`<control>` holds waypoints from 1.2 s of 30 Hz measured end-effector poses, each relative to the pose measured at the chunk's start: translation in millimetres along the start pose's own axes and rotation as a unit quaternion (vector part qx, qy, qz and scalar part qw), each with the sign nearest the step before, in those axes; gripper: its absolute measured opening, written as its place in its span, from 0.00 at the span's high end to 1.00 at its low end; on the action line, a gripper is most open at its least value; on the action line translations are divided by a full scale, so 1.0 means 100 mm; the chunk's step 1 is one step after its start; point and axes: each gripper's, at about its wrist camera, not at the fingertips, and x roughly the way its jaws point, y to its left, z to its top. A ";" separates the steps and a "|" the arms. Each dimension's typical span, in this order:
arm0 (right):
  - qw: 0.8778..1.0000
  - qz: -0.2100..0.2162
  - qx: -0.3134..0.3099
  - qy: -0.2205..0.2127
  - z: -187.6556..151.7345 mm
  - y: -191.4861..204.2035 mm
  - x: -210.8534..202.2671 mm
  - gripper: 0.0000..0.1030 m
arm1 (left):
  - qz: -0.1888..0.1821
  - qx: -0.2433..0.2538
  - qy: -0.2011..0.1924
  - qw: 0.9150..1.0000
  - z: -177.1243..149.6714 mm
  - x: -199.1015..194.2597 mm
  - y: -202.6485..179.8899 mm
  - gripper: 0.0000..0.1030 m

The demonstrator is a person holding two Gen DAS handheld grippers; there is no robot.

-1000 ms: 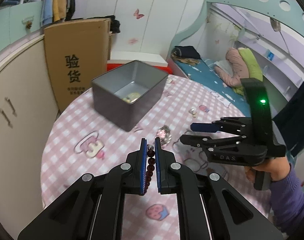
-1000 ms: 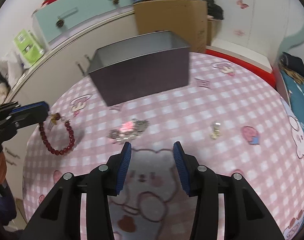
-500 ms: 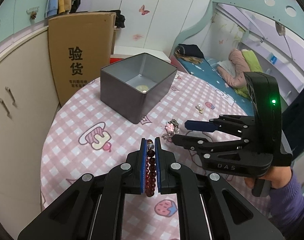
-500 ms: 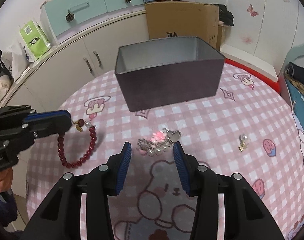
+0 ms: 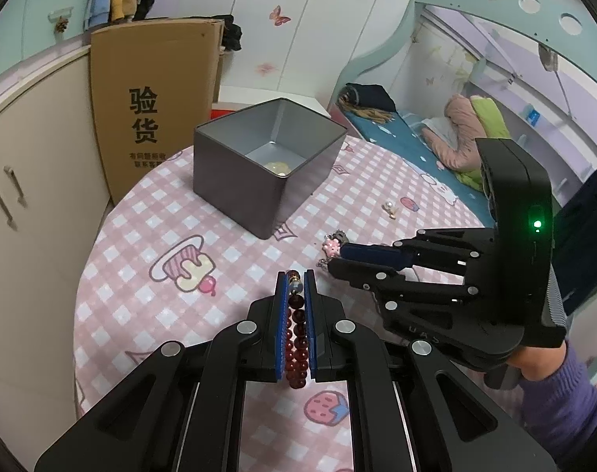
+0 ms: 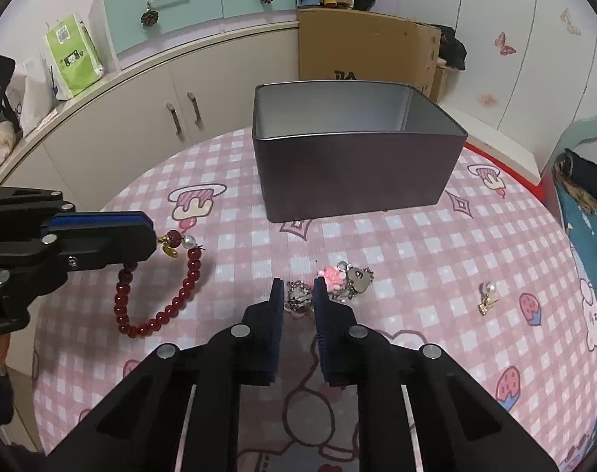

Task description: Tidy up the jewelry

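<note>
Plainly dark-red, glossy-beaded bracelet (image 6: 157,299), one pearl.

From the right gripper (image 6: 298,295), the grey tin (image 6: 353,181) blocks the way at 12 o'clock. The left gripper (image 6: 151,232) and its hanging red bead bracelet (image 6: 157,306) crowd 10 o'clock. The pink checked tablecloth (image 6: 436,244) lies bare toward 1 o'clock, short of the small earring (image 6: 486,298) at 3 o'clock.
</note>
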 end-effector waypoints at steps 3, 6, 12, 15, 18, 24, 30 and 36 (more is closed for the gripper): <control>1.000 0.008 0.012 -0.004 -0.03 -0.03 -0.03 0.85 | -0.003 -0.001 0.001 1.000 0.00 0.01 0.00 0.92; 0.999 0.024 0.033 -0.013 -0.06 -0.13 -0.08 0.86 | -0.004 -0.001 0.002 1.000 0.00 0.02 0.01 0.92; 0.993 0.068 0.097 -0.017 -0.10 -0.41 -0.17 0.86 | -0.006 -0.003 0.003 1.000 0.00 0.02 0.01 0.92; 0.990 0.078 0.113 -0.009 -0.15 -0.52 -0.21 0.85 | -0.008 -0.001 0.005 1.000 0.00 0.03 0.00 0.92; 0.991 0.066 0.116 0.001 -0.24 -0.58 -0.24 0.85 | -0.010 0.003 0.006 1.000 0.00 0.04 -0.02 0.92; 0.988 0.062 0.136 0.036 -0.40 -0.75 -0.27 0.82 | -0.012 0.003 0.008 1.000 0.00 0.06 -0.04 0.92; 0.988 0.053 0.147 0.000 -0.26 -0.78 -0.34 0.67 | -0.016 0.005 0.010 1.000 0.02 0.08 -0.08 0.92; 0.993 0.039 0.110 0.033 0.01 -0.66 -0.06 0.67 | -0.019 0.007 0.009 1.000 0.06 0.08 -0.10 0.92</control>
